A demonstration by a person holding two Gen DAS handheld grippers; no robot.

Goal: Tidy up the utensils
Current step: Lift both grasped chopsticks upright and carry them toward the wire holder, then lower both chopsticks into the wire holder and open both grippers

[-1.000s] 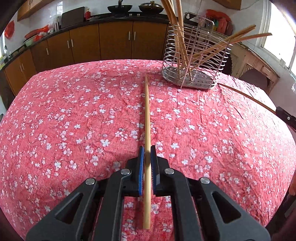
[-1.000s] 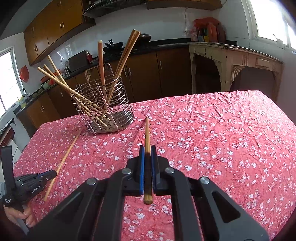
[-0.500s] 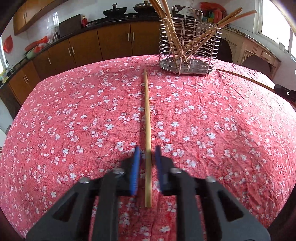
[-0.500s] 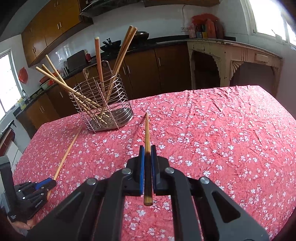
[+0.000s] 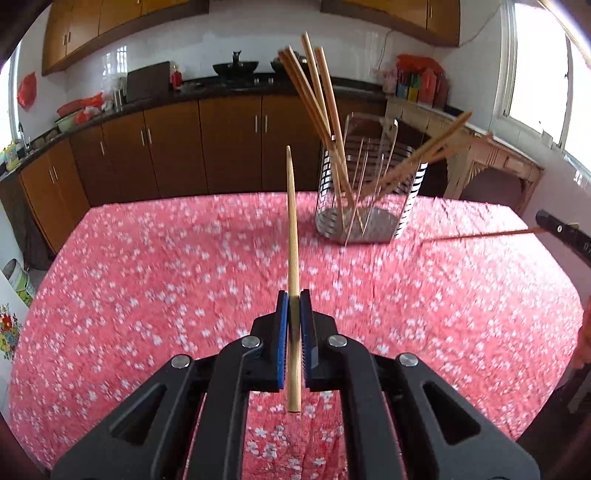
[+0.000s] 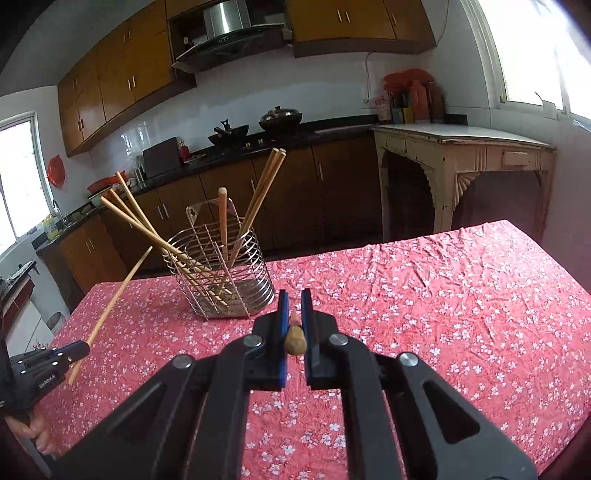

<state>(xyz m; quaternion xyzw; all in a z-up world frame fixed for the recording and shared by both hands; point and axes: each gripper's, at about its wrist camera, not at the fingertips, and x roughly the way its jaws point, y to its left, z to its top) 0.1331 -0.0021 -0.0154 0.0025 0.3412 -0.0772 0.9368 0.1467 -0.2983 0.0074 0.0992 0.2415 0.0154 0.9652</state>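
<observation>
Both chopsticks have lifted off the tablecloth point(image 5: 147, 280), gripped in left fingers point(image 5: 282, 332) and right fingers point(image 6: 283, 325).

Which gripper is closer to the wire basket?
Right. The right gripper is just short of the basket, which stands ahead to its left. The left gripper is farther back, basket ahead to its right.

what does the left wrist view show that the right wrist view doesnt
Only the left wrist view shows the full length of the left gripper's chopstick from behind, and the right gripper's chopstick side-on. Only the right wrist view shows the range hood, the left gripper from outside, and the right gripper with its chopstick end-on. Both show the wire holder with chopsticks and the red floral tablecloth.
</observation>
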